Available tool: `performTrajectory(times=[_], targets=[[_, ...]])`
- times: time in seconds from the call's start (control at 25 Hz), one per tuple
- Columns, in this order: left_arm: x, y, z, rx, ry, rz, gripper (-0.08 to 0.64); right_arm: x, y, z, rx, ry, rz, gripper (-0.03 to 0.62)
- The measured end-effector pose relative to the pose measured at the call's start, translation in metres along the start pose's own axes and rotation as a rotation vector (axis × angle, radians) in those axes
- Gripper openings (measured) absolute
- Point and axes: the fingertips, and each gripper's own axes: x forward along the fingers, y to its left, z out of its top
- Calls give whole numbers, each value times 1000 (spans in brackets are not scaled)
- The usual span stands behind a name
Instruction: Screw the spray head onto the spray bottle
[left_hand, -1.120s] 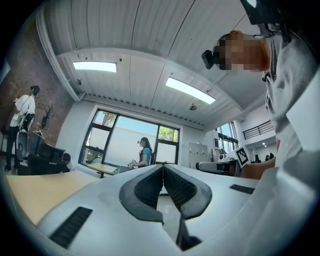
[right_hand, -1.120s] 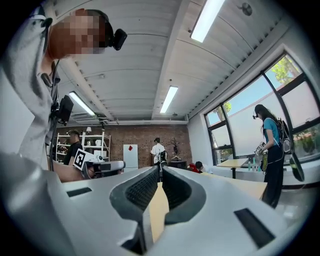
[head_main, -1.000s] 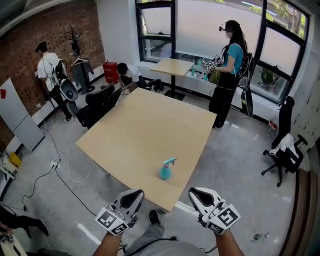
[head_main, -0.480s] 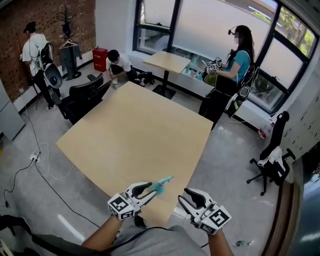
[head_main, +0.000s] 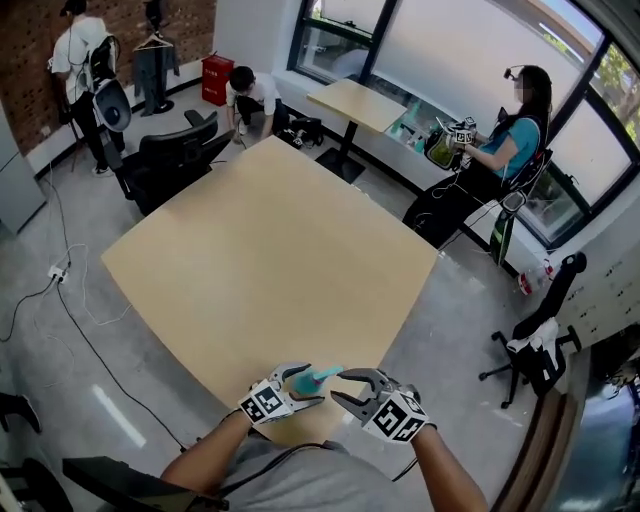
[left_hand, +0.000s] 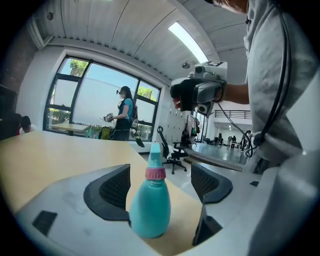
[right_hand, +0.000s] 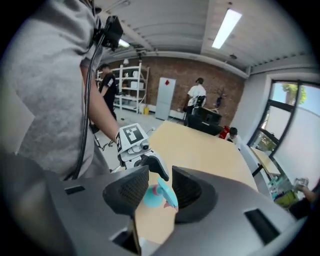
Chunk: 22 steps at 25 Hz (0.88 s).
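A teal spray bottle (left_hand: 149, 210) with a pink collar (left_hand: 155, 173) and a teal spray head (left_hand: 154, 155) stands upright on the tan table (head_main: 260, 270), close to its near edge. My left gripper (left_hand: 161, 183) has just been opening. Its jaws stand wide on either side of the bottle's body (head_main: 303, 381), with a gap on both sides. My right gripper (right_hand: 157, 192) comes in from the other side and has also just been opening. The spray head (right_hand: 165, 192) lies between its pads, with no clear press on it. In the head view the left gripper (head_main: 306, 386) and the right gripper (head_main: 342, 388) meet at the bottle.
The table edge runs just below the bottle, with grey floor beyond. A person (head_main: 500, 140) holding grippers stands at the far right beside a small table (head_main: 365, 105). An office chair (head_main: 535, 345) is at the right and black chairs (head_main: 170, 160) are at the far left.
Both grippers have come down and forward from in front of my body to the bottle. Their jaws have gone from shut to open around it.
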Motion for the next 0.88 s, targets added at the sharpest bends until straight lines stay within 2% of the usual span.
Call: performTrajectory(times=[0.12,0.32,0.4,0.56,0.6,0.72,0.8,0.88], targets=[[22,10,-18,17,44,-10,367,33,-8,-22,-107,110,114,138],[48,9,-52,32,113,-77,370,77,-5,-68,-261,288,280,150],[54,12,-57,34,125,-76,368,87,-5,-79,-292,327,325,150],[58,24,-66,32,120,-58,364,99,0,-84,-292,348,411,140],[58,24,-66,31,113,-59,364,99,2,-84,-288,348,424,112],[60,20,-63,26,90,-64,362,95,8,-82,-292,345,428,104],[60,19,-62,21,80,-68,360,93,9,-80,-366,364,420,101],[59,20,-61,18,75,-76,360,94,11,-77,-509,401,421,97]])
